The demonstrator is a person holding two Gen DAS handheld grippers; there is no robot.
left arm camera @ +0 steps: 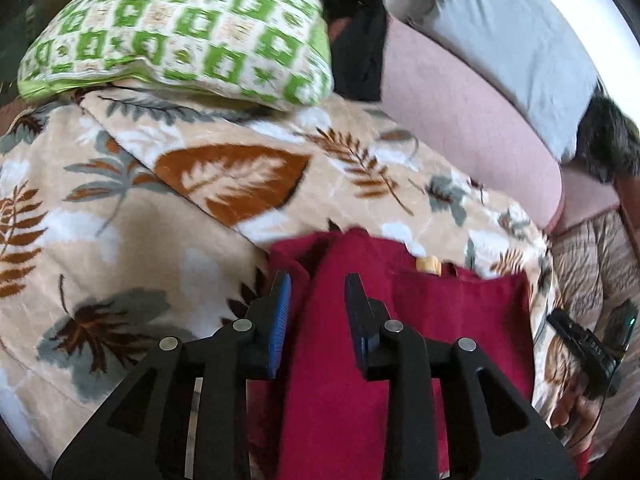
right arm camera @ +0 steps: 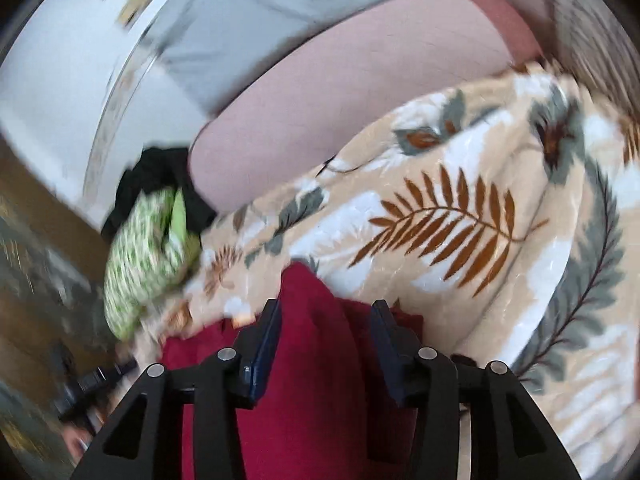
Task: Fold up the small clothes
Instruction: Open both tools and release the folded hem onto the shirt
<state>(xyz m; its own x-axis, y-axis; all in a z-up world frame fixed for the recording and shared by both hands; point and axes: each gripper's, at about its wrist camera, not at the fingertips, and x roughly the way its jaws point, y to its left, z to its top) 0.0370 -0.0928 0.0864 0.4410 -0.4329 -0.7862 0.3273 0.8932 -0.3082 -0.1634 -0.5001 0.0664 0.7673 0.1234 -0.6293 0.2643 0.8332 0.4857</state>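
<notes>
A dark red garment (left arm camera: 440,312) lies on a beige leaf-print blanket (left arm camera: 120,216), with a small yellow tag (left arm camera: 428,266) at its far edge. My left gripper (left arm camera: 318,292) is open, its blue-padded fingers (left arm camera: 280,312) straddling a raised fold of the red cloth. In the right wrist view the same red garment (right arm camera: 316,360) bulges up between the fingers of my right gripper (right arm camera: 326,320), which is also open, above the blanket (right arm camera: 480,220). The other gripper (left arm camera: 588,352) shows at the right edge of the left wrist view.
A green-and-white checked pillow (left arm camera: 188,28) lies at the back of the blanket; it shows blurred in the right wrist view (right arm camera: 148,248). A pink cushion (left arm camera: 460,120), a grey cushion (left arm camera: 516,40) and dark clothing (left arm camera: 360,40) lie behind.
</notes>
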